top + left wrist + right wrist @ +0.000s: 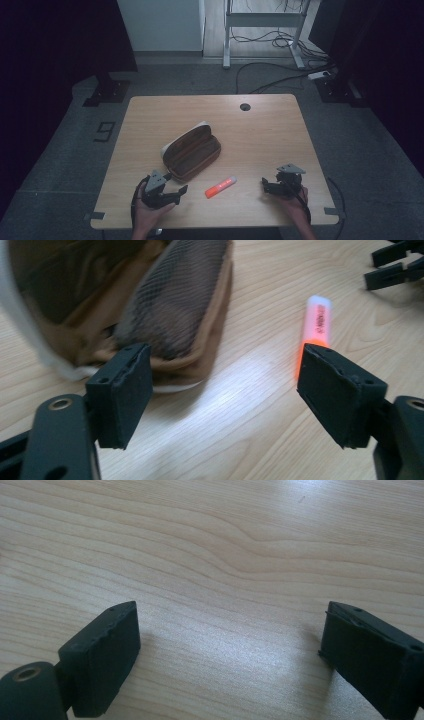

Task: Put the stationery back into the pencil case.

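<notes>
One highlighter (220, 187), one pencil case (191, 151) (open), two hand-held grippers (172, 192).

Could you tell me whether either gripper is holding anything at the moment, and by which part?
Nothing is held. The left gripper is open over bare wood beside the orange highlighter pen and brown fabric pencil case; the right gripper is open too.

- Highlighter (316, 322): orange-pink w/ white cap end, lying flat on worktop, just ahead of left gripper's (225, 395) right-hand jaw, partly hidden by it.
- Pencil case (165, 305): brown, unzipped, mesh inside, white rim, ahead of the other jaw.
</notes>
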